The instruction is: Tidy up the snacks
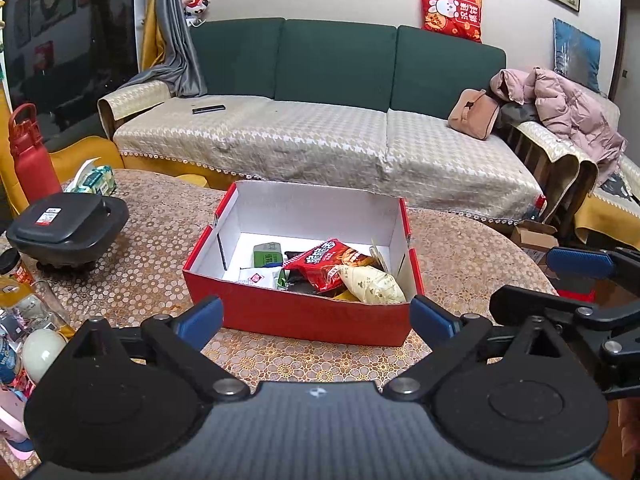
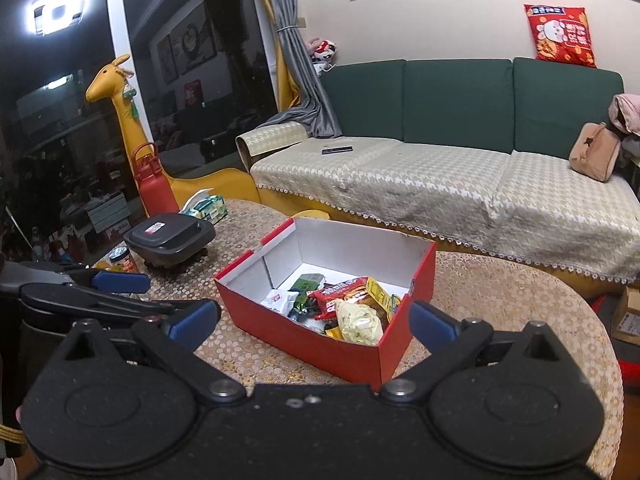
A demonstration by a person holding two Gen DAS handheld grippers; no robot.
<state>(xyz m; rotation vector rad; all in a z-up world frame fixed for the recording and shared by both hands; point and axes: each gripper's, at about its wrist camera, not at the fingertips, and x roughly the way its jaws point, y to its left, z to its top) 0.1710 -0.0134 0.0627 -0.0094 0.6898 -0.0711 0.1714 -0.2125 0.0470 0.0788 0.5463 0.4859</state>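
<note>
A red cardboard box (image 1: pixel 296 314) with a white inside stands on the table; it also shows in the right wrist view (image 2: pixel 304 336). It holds several snack packs: a red bag (image 1: pixel 326 260), a cream bag (image 1: pixel 374 284), a green pack (image 1: pixel 267 255) and a white pack (image 1: pixel 256 278). The red bag (image 2: pixel 346 294) and cream bag (image 2: pixel 358 322) show in the right wrist view too. My left gripper (image 1: pixel 316 322) is open and empty, just in front of the box. My right gripper (image 2: pixel 314 322) is open and empty, near the box's front right corner.
A black lidded container (image 1: pixel 66 224), a red bottle (image 1: pixel 32 152), a tissue pack (image 1: pixel 94 180) and jars (image 1: pixel 16 280) stand at the table's left. A green sofa (image 1: pixel 332 64) lies beyond the table (image 1: pixel 152 256). A yellow giraffe (image 2: pixel 120 120) stands by the window.
</note>
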